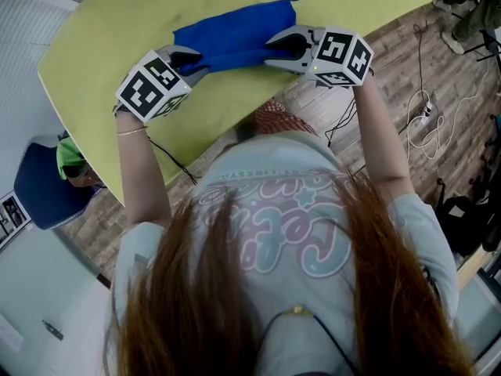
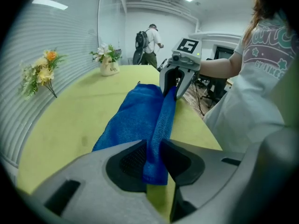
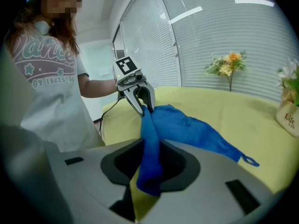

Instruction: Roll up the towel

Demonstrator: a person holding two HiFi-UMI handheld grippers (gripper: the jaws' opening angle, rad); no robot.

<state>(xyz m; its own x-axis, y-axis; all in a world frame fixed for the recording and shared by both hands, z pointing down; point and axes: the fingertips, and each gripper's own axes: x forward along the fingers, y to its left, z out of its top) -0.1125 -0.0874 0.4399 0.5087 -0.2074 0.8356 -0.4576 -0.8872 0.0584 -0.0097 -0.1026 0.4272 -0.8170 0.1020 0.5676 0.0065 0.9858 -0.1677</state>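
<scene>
A blue towel (image 1: 235, 34) lies on the yellow-green table (image 1: 109, 45), its near edge drawn up into a ridge between my two grippers. My left gripper (image 1: 202, 63) holds the ridge's left end. In the left gripper view the left gripper (image 2: 152, 160) has the towel (image 2: 135, 115) pinched between its pads, with a short end hanging below. My right gripper (image 1: 272, 49) holds the right end. In the right gripper view the right gripper (image 3: 150, 164) is shut on the towel (image 3: 191, 129) the same way. Each gripper faces the other along the ridge: the right gripper (image 2: 174, 85) and the left gripper (image 3: 142, 99).
A vase of flowers (image 2: 108, 62) and a loose flower spray (image 2: 42, 73) stand at the table's far side by the blinds. A person (image 2: 147, 41) stands in the background. A blue chair (image 1: 43, 186) sits left of the table. Cables (image 1: 427, 116) lie on the wooden floor.
</scene>
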